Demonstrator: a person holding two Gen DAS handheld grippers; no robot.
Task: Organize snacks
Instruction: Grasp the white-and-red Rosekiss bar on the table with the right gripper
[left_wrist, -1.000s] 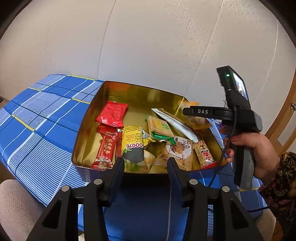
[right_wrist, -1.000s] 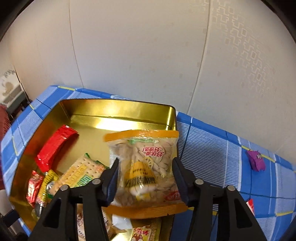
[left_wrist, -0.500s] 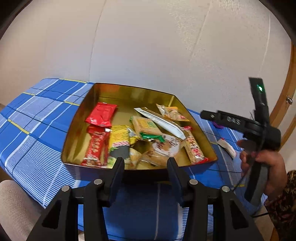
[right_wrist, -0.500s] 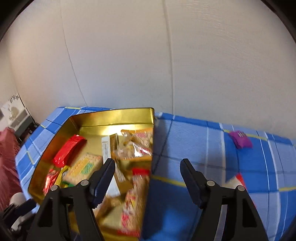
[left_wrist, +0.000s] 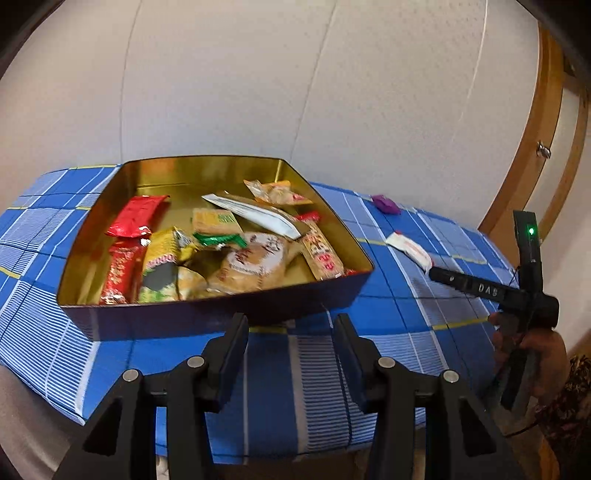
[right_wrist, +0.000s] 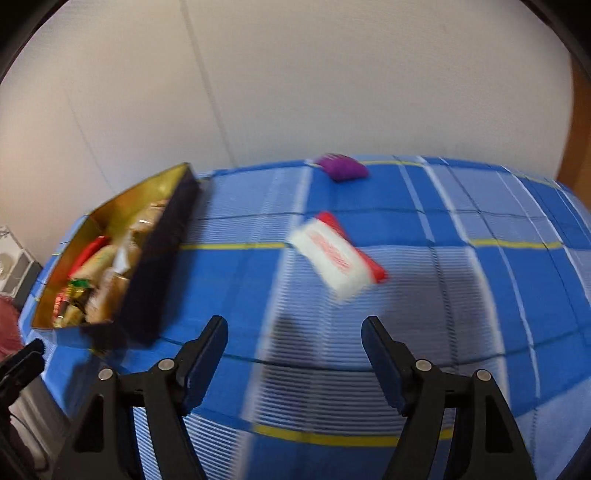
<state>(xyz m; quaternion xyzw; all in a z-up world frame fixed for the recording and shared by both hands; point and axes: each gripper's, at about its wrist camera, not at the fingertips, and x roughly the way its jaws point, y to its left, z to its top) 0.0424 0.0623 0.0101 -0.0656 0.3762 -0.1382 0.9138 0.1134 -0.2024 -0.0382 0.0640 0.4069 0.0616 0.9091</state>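
A gold tin (left_wrist: 332, 229) with dark outer walls holds several snack packets, among them a red one (left_wrist: 136, 216) and an orange-edged bag (left_wrist: 277, 192). It also shows at the left of the right wrist view (right_wrist: 162, 243). My left gripper (left_wrist: 291, 336) is open and empty, just in front of the tin's near wall. My right gripper (right_wrist: 295, 347) is open and empty over the cloth, facing a white and red packet (right_wrist: 336, 254). A purple packet (right_wrist: 343, 168) lies farther back. Both packets show in the left wrist view: white (left_wrist: 408, 248), purple (left_wrist: 384, 203).
A blue checked cloth (left_wrist: 388, 295) covers the table, which ends at a white wall. A wooden door frame (left_wrist: 532, 147) stands at the right. The hand-held right gripper body (left_wrist: 524, 291) hangs over the table's right end.
My right gripper let go of the orange-edged bag into the tin, opened, and swung right toward the white and red packet. My left gripper shifted slightly and stayed open.
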